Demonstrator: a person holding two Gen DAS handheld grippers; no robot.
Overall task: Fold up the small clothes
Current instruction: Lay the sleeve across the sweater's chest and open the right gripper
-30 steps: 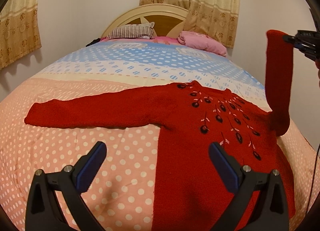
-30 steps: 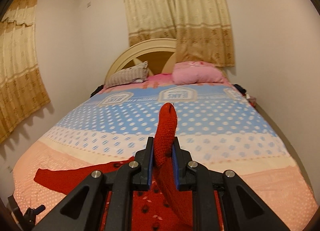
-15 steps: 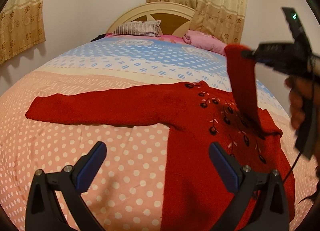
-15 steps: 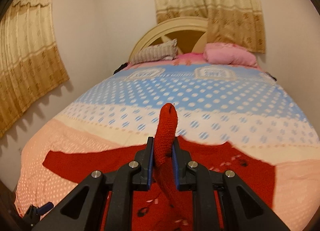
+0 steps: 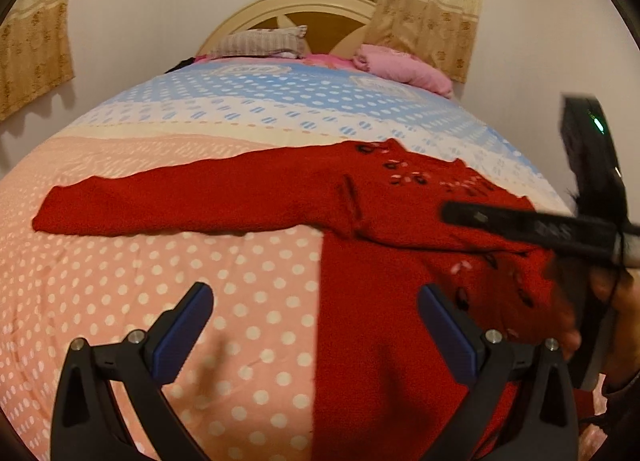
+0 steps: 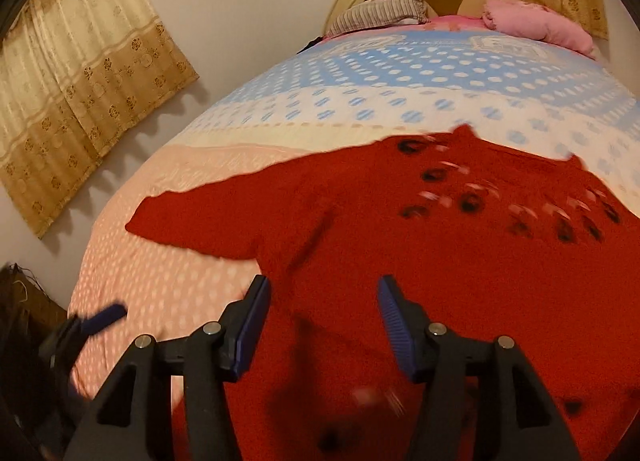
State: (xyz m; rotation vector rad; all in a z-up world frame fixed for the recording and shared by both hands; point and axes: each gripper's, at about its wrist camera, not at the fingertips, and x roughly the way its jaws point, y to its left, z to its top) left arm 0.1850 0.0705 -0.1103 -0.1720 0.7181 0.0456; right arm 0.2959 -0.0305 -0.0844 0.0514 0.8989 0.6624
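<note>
A red knitted sweater [image 5: 376,301] with dark and pink flower marks lies flat on the bed, also seen in the right wrist view [image 6: 460,261]. Its left sleeve [image 5: 168,201] stretches out to the left. Its right sleeve [image 5: 404,225] lies folded across the chest. My left gripper [image 5: 316,325] is open and empty, above the bedspread at the sweater's left edge. My right gripper [image 6: 324,321] is open and empty, low over the sweater's body; it shows from the side in the left wrist view [image 5: 532,225].
The bed [image 5: 160,293] has a pink dotted cover near me and blue and white bands farther back. A striped pillow [image 5: 260,41] and a pink pillow [image 5: 404,65] lie at the headboard. Curtains hang on the back and left walls.
My right gripper carried the right sleeve down and left across the chest, then opened and let it go. The sleeve now lies on the sweater. The left gripper stayed open.
</note>
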